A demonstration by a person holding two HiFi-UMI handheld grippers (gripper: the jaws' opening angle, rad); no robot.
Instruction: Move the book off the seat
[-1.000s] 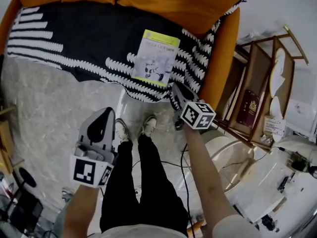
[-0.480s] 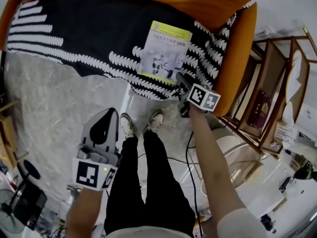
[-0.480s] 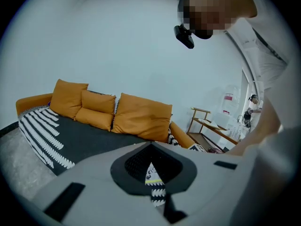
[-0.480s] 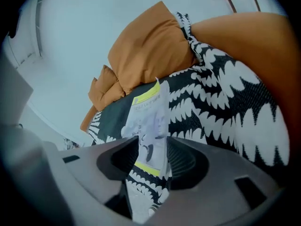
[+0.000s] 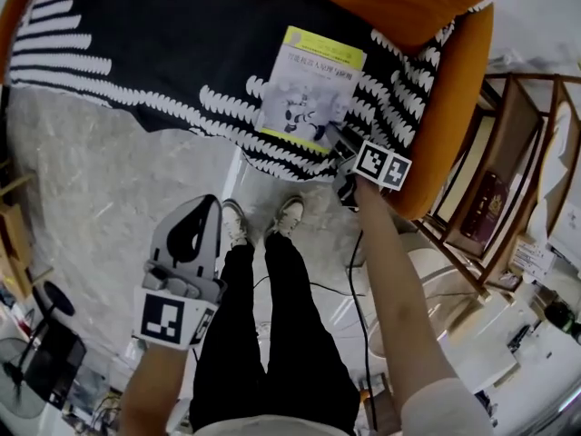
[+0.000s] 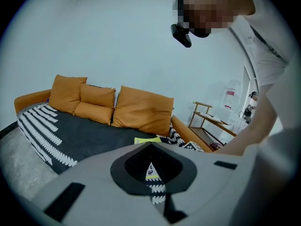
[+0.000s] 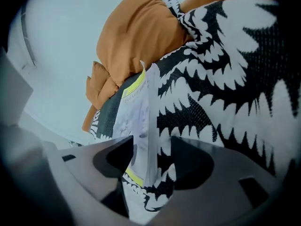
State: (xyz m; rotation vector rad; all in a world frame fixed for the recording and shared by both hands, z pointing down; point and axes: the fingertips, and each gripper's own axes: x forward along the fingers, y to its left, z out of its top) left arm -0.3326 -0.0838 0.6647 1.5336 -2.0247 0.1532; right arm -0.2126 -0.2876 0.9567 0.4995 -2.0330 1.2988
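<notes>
The book (image 5: 309,89) lies flat on the patterned throw (image 5: 136,53) over the sofa seat, near the front edge and close to the orange armrest (image 5: 454,107). My right gripper (image 7: 149,149) has just been opening its jaws. They now stand wide with the near corner of the book between them, but the pads do not press on it. My left gripper (image 5: 201,205) hangs above the floor, jaws together and holding nothing. The danger, I think, is a thin grip: if I close on the cover alone (it seems to be a soft paperback), the book may fall open or slide out when lifted. One jaw could also catch the throw and drag it along.
</notes>
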